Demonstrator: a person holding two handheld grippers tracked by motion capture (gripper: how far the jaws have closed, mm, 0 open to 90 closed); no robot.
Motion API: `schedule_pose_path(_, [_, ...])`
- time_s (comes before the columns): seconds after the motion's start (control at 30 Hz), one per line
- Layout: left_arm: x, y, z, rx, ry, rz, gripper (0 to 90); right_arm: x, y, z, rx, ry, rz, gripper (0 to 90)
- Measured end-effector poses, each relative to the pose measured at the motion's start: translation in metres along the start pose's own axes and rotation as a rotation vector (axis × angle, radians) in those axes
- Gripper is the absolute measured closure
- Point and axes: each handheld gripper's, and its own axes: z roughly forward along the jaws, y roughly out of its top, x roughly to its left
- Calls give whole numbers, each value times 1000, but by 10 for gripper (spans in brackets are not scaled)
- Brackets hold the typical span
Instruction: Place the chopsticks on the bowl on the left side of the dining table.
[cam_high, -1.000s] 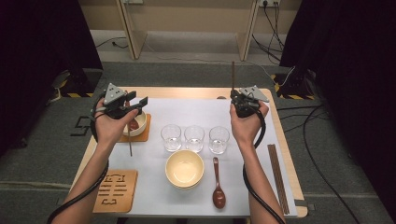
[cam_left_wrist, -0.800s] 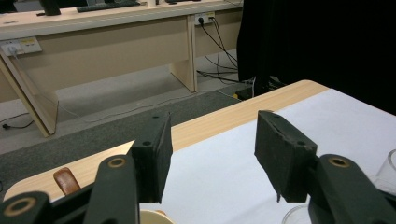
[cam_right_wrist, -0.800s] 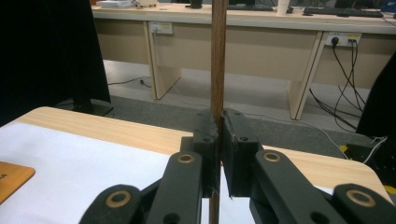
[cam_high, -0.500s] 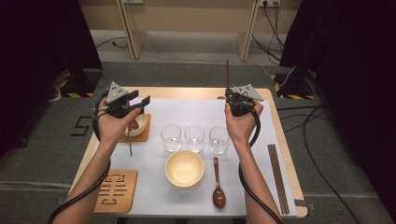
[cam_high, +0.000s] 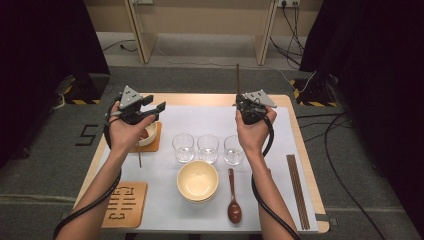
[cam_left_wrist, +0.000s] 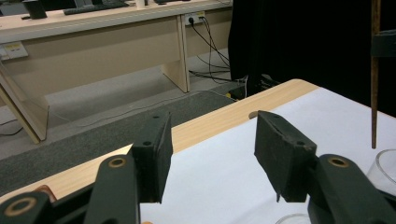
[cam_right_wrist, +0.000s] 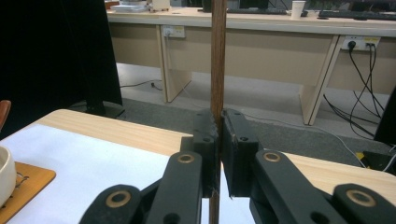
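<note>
Chopstick (cam_right_wrist: 217, 60) upright – clamped in right hand-held gripper (cam_right_wrist: 219, 140)

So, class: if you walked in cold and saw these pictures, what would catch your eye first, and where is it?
Probably the dark wooden chopstick standing upright, clamped in the right gripper above the far edge of the table. Next, the row of three empty glasses mid-table, with the yellow bowl just in front of them. The left gripper hangs open, holding nothing.

three glasses (cam_high: 208, 148), cream bowl (cam_high: 197, 180), brown spoon (cam_high: 233, 197) — chopsticks (cam_high: 296, 191) at right edge
</note>
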Motion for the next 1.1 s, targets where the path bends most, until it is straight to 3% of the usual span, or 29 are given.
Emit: schedule_pose_path(1.1, [-13, 14, 21, -29, -50, 22, 472, 29, 1, 15, 2, 67, -14, 850])
